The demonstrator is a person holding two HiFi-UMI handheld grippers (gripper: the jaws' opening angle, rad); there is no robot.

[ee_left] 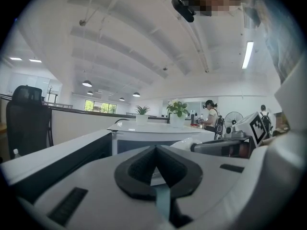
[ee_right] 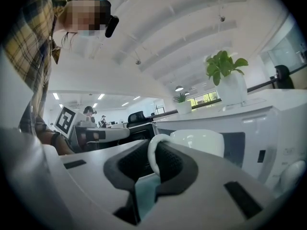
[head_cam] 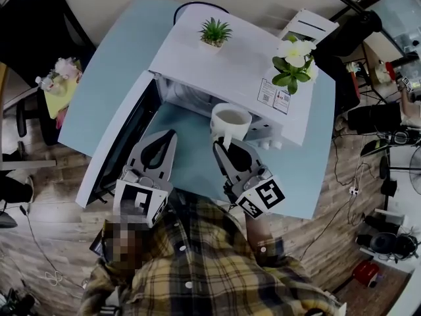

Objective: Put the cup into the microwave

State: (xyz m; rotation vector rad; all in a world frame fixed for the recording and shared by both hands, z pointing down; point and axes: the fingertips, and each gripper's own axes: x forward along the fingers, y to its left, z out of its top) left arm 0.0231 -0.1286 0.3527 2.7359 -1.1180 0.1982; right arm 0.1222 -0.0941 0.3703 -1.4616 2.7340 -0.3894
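The person wore a plaid shirt (head_cam: 197,268) in yellow, grey and dark checks, with small white buttons, across the lower middle of the head view. The left gripper (head_cam: 171,135) and right gripper (head_cam: 220,145) had pale grey shells and black textured pads (ee_left: 136,169). Each carried a marker cube (head_cam: 141,203) printed with black-and-white squares.

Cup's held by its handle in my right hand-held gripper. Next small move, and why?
Probably ease the right hand-held gripper toward the microwave, up-left in the head view: the white cup, pinched by its handle, hangs outside its cavity, and the door stands wide.
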